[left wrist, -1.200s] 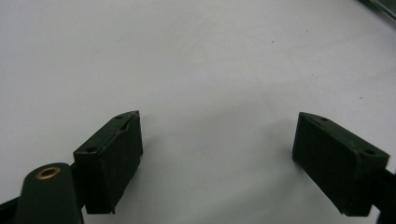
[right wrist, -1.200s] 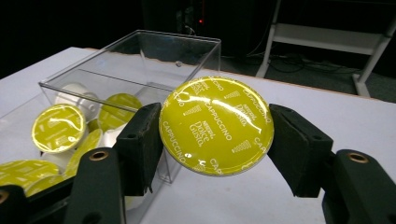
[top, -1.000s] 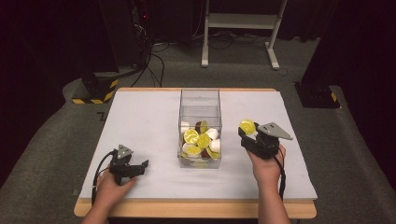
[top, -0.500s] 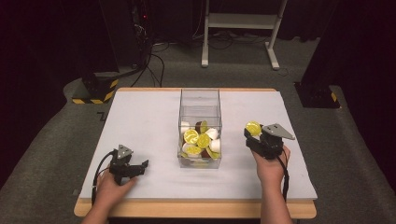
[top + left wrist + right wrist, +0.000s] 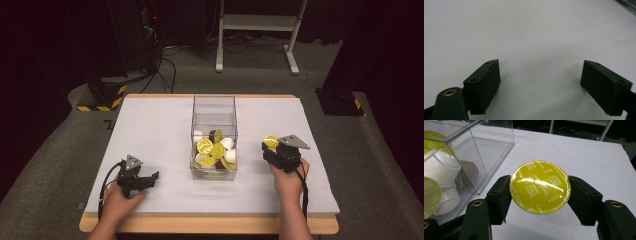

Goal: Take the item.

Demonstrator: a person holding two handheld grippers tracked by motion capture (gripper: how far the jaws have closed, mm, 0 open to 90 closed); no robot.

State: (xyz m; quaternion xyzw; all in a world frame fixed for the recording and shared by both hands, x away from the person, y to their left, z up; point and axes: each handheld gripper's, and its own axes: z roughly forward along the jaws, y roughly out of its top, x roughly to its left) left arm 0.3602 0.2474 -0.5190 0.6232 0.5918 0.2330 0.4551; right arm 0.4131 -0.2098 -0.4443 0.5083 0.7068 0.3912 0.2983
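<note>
Since the earlier high view, we see the right gripper [image 5: 270, 148] and the yellow capsule [image 5: 271, 141] it carries slide further toward the right of the frame and a little lower, away from the clear box [image 5: 214, 107]; the left gripper [image 5: 150, 177] has stayed where it was.

In the right gripper view, we see the two black jaws pinching the yellow capsule [image 5: 540, 187] by its edges at the centre of the frame, its foil lid facing up and printed with "Cappuccino". Above the white table [image 5: 594, 160], the capsule sits just right of the clear box [image 5: 484, 150], whose corner fills the upper left. Inside the box, at the left edge, lie white capsules [image 5: 442, 168] and more yellow-lidded ones.

In the left gripper view, we see the jaws spread wide apart with nothing between them, over bare white table [image 5: 529, 32].

In the high view, the left gripper rests at the lower left of the table [image 5: 150, 130], well apart from the box, which stands at centre.
</note>
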